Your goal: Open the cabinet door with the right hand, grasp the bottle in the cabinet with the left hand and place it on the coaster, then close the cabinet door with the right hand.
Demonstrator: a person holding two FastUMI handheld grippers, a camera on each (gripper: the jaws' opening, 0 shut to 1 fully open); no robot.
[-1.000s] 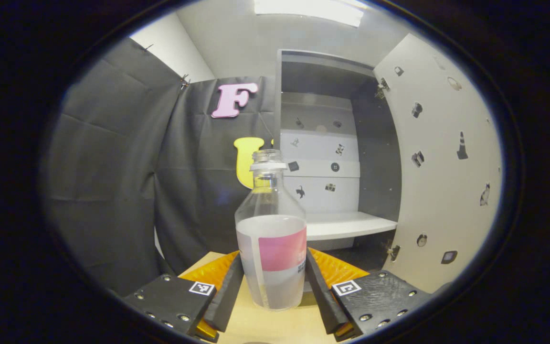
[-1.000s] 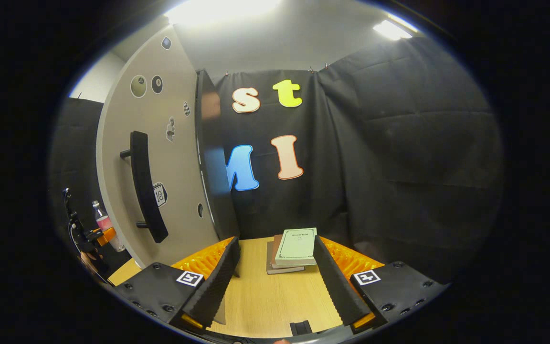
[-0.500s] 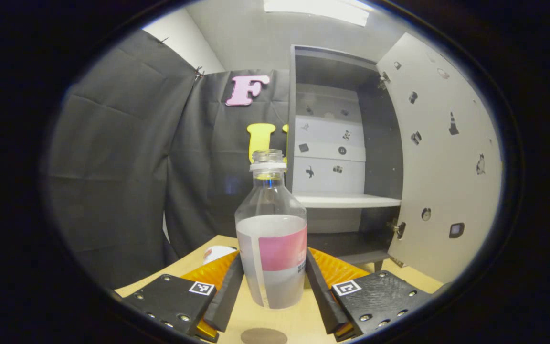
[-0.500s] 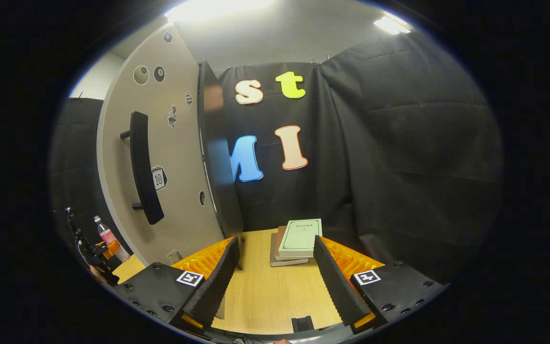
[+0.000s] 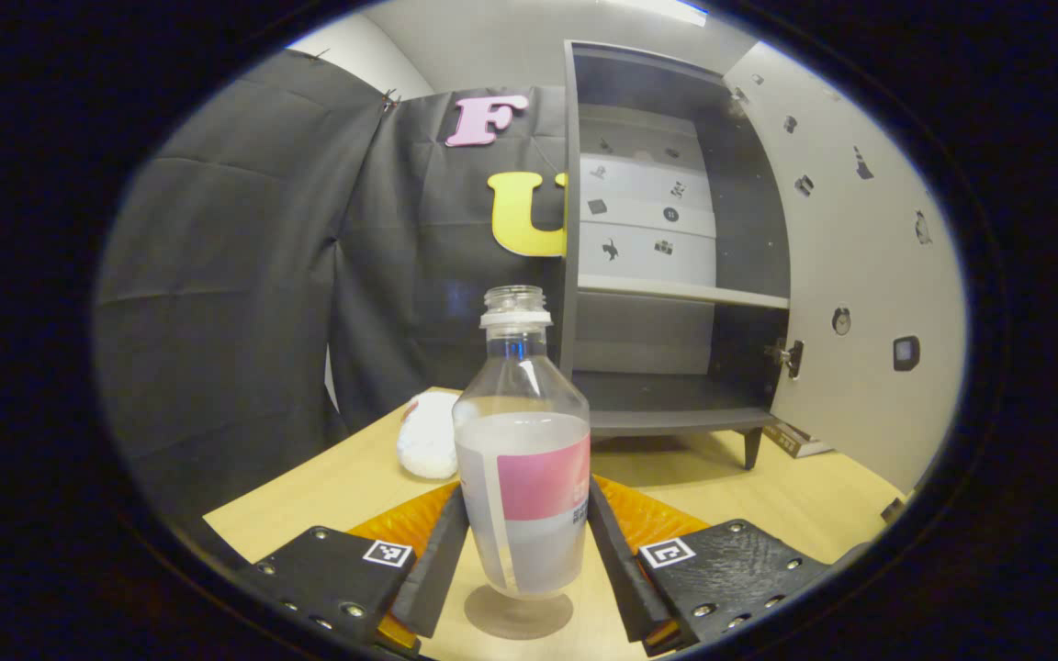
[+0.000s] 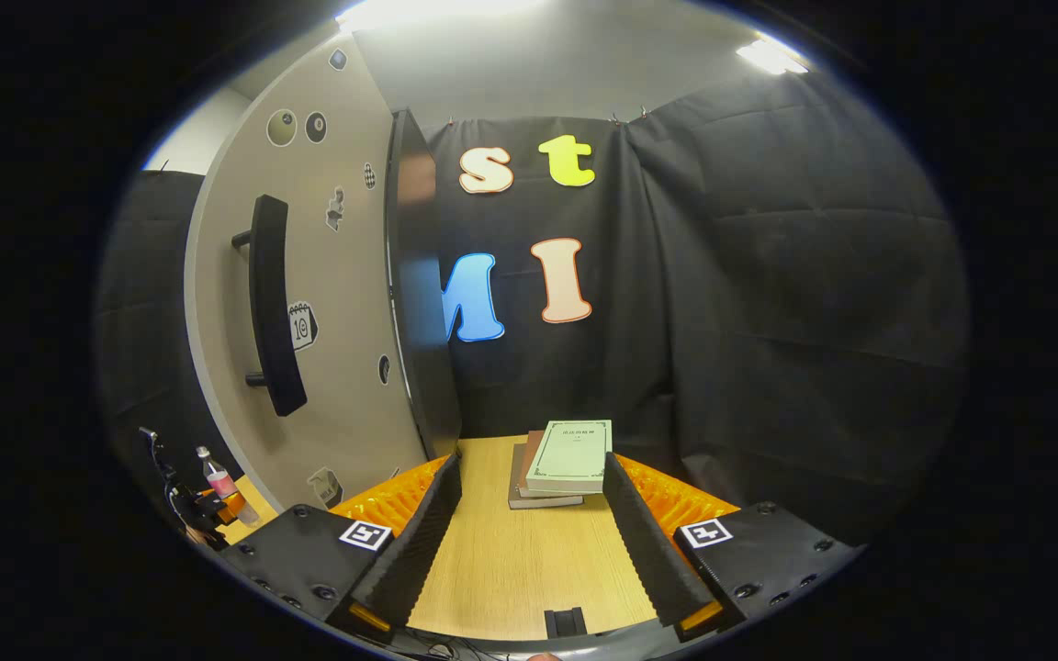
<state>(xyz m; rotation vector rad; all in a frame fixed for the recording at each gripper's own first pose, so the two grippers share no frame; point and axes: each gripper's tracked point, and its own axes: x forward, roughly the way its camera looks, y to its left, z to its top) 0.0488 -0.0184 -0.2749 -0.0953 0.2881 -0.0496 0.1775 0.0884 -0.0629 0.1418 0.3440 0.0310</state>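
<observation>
Clear plastic, the bottle (image 5: 522,459) is pinched between the left gripper (image 5: 523,560) fingers and has dropped lower over the last second, out of the cabinet (image 5: 676,275). Its base now sits just above, perhaps touching, the coaster (image 5: 518,613). Release seems next. Right gripper (image 6: 529,542) hangs spread and empty beside the open door (image 6: 309,294).
</observation>
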